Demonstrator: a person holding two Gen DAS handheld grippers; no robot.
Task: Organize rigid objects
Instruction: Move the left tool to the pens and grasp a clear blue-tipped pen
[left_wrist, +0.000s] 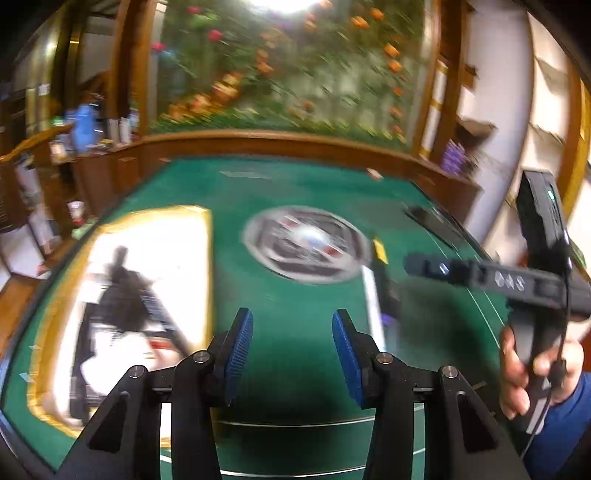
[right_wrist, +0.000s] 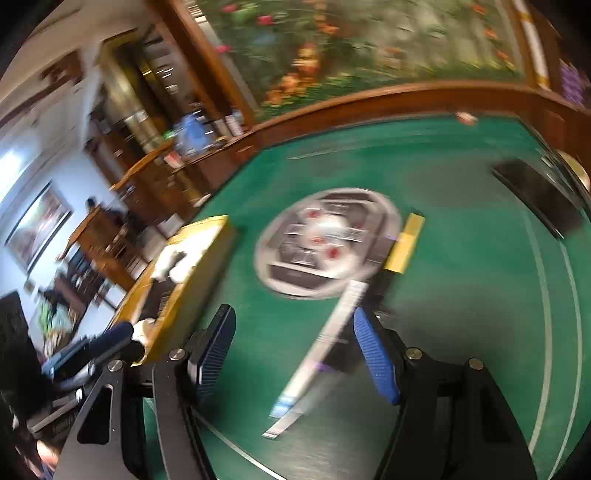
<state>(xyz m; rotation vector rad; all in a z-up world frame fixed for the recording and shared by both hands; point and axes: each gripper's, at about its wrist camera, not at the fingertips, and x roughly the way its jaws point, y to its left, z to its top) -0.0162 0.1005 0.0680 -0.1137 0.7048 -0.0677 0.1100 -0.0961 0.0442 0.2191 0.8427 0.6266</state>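
Both views are motion-blurred. A yellow-rimmed box (left_wrist: 122, 295) with a white inside holding dark items lies at the left on the green table (left_wrist: 295, 350); it also shows in the right wrist view (right_wrist: 192, 273). My left gripper (left_wrist: 292, 347) is open and empty above bare felt. My right gripper (right_wrist: 295, 354) is open, and a long white flat box (right_wrist: 321, 354) lies on the felt between its fingers, not gripped. The right gripper (left_wrist: 424, 264) also shows at the right of the left wrist view, held by a hand. The white box (left_wrist: 373, 306) shows there too.
A round silver and black panel (left_wrist: 306, 243) sits in the table's middle, also in the right wrist view (right_wrist: 328, 240). A yellow block (right_wrist: 406, 243) lies beside it. A black flat item (right_wrist: 535, 192) lies far right. A wooden rail (left_wrist: 280, 142) borders the far edge.
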